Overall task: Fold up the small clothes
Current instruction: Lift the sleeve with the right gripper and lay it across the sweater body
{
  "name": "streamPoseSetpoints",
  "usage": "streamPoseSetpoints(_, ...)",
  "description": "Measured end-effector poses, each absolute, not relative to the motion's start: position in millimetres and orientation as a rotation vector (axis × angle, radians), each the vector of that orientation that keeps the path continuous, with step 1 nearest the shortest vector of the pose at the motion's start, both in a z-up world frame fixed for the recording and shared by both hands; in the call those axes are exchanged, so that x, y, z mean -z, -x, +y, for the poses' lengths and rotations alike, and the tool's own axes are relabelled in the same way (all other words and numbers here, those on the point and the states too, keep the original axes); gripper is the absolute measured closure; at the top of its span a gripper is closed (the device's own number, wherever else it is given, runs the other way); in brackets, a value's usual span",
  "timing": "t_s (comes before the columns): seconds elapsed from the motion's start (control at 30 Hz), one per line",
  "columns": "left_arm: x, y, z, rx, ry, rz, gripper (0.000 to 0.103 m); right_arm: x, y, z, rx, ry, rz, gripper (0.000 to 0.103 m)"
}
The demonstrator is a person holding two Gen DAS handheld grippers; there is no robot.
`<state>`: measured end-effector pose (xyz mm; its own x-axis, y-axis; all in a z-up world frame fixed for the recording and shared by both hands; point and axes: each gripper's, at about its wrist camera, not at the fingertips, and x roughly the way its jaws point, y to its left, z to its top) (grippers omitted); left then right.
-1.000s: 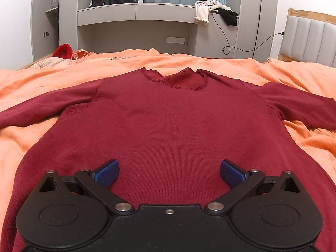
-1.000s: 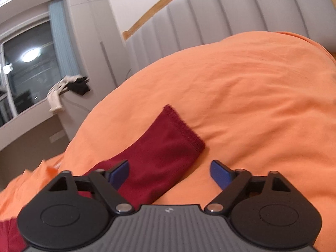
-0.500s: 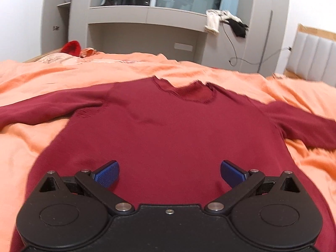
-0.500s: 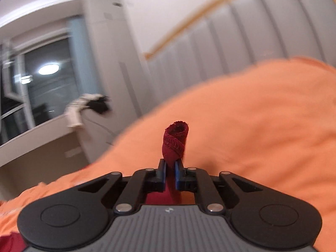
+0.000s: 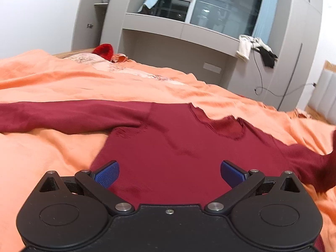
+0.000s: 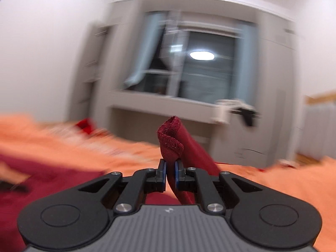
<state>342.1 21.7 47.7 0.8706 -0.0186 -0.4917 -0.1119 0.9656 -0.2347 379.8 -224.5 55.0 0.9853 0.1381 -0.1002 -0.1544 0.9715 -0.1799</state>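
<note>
Right now the step looks like folding the right sleeve across the body, so the sleeve (image 6: 189, 147) should be carried low and flat over the chest and laid straight, its cuff (image 6: 170, 135) square to the side seam, without dragging the shoulder out of line. The sweater (image 5: 168, 147) lies face up on the orange bedspread (image 5: 52, 147), neckline (image 5: 220, 124) away from the left camera and its left sleeve (image 5: 63, 115) stretched out flat. The right gripper (image 6: 170, 173) is nearly closed, its blue pads pinching the sleeve just below the cuff, which stands up curled above the jaws; the blurred view suggests fast travel, so easing off before release would help. The left gripper (image 5: 169, 173) hangs wide open above the lower body, holding nothing; whether its pads touch the cloth I cannot tell. It could press the fold line.
</note>
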Motion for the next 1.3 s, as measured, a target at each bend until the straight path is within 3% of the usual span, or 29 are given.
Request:
streamPoseSetpoints(0.5,-51,-341,58,-0.104,0.399,0.513,0.001,17,-324,-98,-0.574,0.661,0.270,0.095)
streamPoseSetpoints(0.67,-50,-343,56,-0.086,0.386,0.520,0.001,36,-310,-94,-0.609,0.698,0.277,0.089)
streamPoseSetpoints(0.7,-49,-344,55,-0.080,0.382,0.525,0.001,36,-309,-97,-0.621,0.683,0.287,0.084)
streamPoseSetpoints(0.83,-45,-345,50,-0.045,0.363,0.551,0.001,27,-309,-119,-0.617,0.636,0.290,0.047)
streamPoseSetpoints(0.9,-42,-346,46,-0.031,0.346,0.571,0.001,23,-310,-133,-0.587,0.621,0.286,0.039)
streamPoseSetpoints(1.13,-28,-350,32,-0.032,0.259,0.648,0.001,20,-325,-195,-0.348,0.575,0.335,0.020)
streamPoseSetpoints(1.3,-20,-350,17,-0.041,0.134,0.675,0.001,28,-352,-239,-0.093,0.574,0.394,0.017)
